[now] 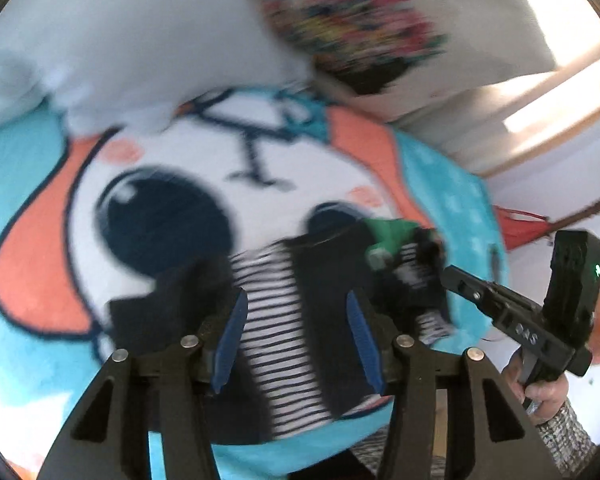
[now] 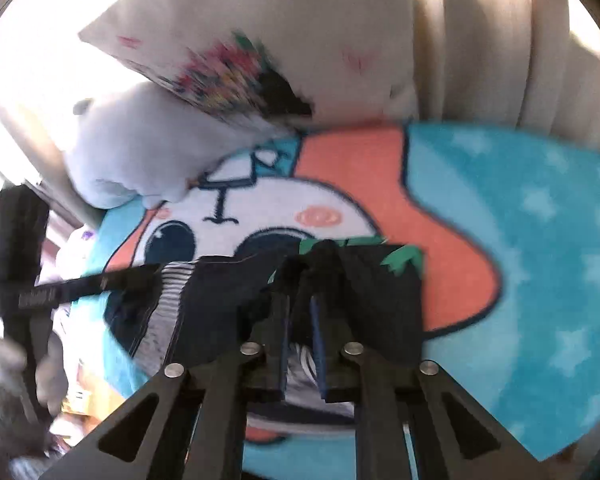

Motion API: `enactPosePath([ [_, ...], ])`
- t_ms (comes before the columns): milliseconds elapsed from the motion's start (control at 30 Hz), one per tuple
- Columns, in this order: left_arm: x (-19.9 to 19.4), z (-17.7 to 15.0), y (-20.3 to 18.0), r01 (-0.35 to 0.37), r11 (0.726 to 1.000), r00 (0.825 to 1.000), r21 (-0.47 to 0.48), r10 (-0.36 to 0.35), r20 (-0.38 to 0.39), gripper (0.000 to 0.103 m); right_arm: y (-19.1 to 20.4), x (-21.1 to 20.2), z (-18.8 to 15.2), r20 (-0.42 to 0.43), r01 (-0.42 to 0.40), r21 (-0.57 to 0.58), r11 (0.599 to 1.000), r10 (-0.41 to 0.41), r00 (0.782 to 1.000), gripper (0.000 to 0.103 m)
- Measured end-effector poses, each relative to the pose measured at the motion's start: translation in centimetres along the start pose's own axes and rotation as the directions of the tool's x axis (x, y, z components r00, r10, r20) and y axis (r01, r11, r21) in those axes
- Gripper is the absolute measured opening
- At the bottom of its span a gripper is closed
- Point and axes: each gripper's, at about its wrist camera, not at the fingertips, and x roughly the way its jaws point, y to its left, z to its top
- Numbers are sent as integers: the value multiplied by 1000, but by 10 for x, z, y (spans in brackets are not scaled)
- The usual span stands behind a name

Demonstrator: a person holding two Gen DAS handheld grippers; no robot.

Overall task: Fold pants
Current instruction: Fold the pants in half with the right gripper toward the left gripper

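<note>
Lying on a cartoon-print blanket in turquoise, orange and white, the dark pants show a black-and-white striped lining where the fabric is turned over. Both wrist views are blurred, so fine detail of the cloth is hard to read.

From the left wrist view, the left gripper has its blue-padded fingers spread wide apart, with the striped part of the pants lying between and beneath them; nothing is pinched. Off to its right, the right gripper reaches onto the far edge of the pants near a green patch.

In the right wrist view, the right gripper has its fingers drawn nearly together on a bunched fold of the dark pants, which rises up between them.

Behind the blanket sit a pale plush toy and a white pillow with a multicoloured print.
</note>
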Motion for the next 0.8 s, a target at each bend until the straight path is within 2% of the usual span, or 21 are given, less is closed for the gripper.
enactPosePath([
  [67, 7, -8, 16, -27, 999, 999, -38, 26, -25, 50, 0, 37, -2, -60, 21, 18, 1000, -20, 998, 11],
  [133, 10, -15, 30, -4, 997, 999, -71, 1, -38, 43, 6, 60, -3, -104, 58, -3, 998, -58, 993, 12],
  [200, 4, -19, 37, 17, 997, 1000, -82, -19, -22, 39, 11, 65, -3, -82, 86, -24, 996, -88, 993, 12],
  [300, -12, -22, 42, 49, 995, 999, -88, -48, 7, 39, 12, 61, 0, -116, 87, -32, 996, -90, 989, 12],
  [400, -39, -26, 44, 35, 997, 997, -69, -30, 73, 39, 15, 50, 7, -113, 85, -30, 996, -88, 990, 12],
  [433, -46, -27, 44, 18, 998, 996, -66, -12, 88, 41, 19, 42, 9, -97, 83, -28, 996, -86, 992, 12],
  [533, -56, -34, 49, -96, 993, 988, -62, 103, 117, 45, 34, 18, 9, -48, 84, -45, 995, -86, 995, 15],
  [600, -49, -38, 50, -201, 978, 973, -49, 206, 105, 45, 47, 12, 7, -29, 70, -62, 996, -72, 997, 17],
  [667, -38, -41, 50, -282, 959, 955, -38, 284, 81, 45, 58, 17, 3, -47, 41, -72, 997, -44, 998, 26],
  [800, -33, -49, 55, -314, 949, 947, -38, 316, 56, 45, 77, 59, -14, -153, 38, -115, 993, -55, 987, 27],
])
